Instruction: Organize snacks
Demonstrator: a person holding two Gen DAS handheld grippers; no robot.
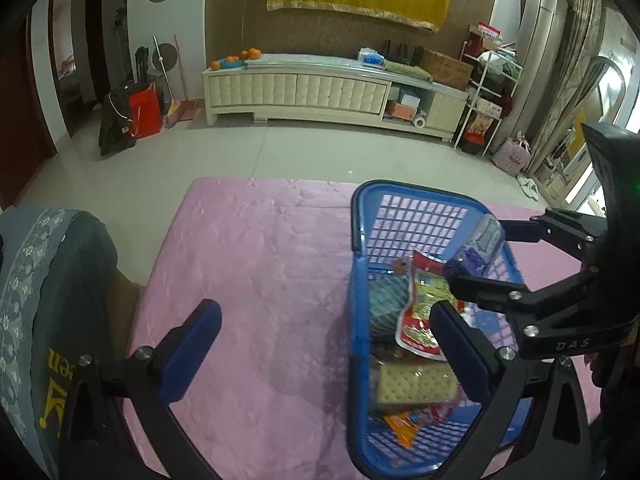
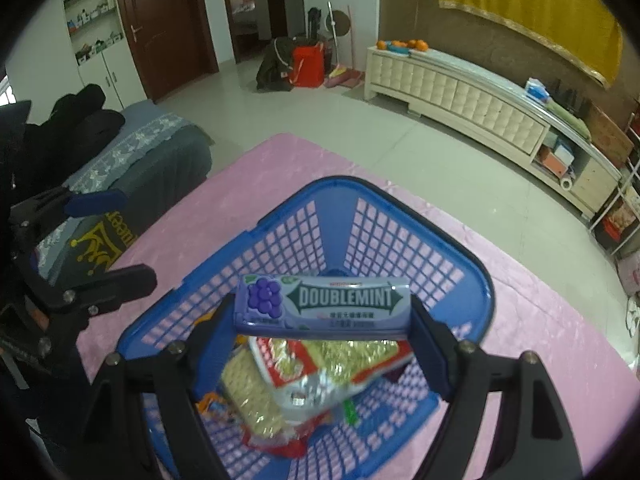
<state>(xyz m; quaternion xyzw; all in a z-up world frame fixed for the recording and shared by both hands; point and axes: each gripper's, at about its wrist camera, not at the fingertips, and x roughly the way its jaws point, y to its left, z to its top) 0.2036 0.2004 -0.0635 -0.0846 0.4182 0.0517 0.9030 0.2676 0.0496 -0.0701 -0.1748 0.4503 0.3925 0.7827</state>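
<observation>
A blue plastic basket stands on the pink cloth. Inside lie a red and yellow snack bag, a cracker pack and an orange packet. My right gripper is shut on a purple Doublemint gum box, held lengthwise between the pads above the basket. In the left wrist view that gripper reaches in from the right with the gum box. My left gripper stands open and holds nothing; its right finger is over the basket, its left finger over the cloth.
The pink cloth covers the table. A grey cushioned seat stands at the table's left side. A long cream cabinet lines the far wall across the tiled floor.
</observation>
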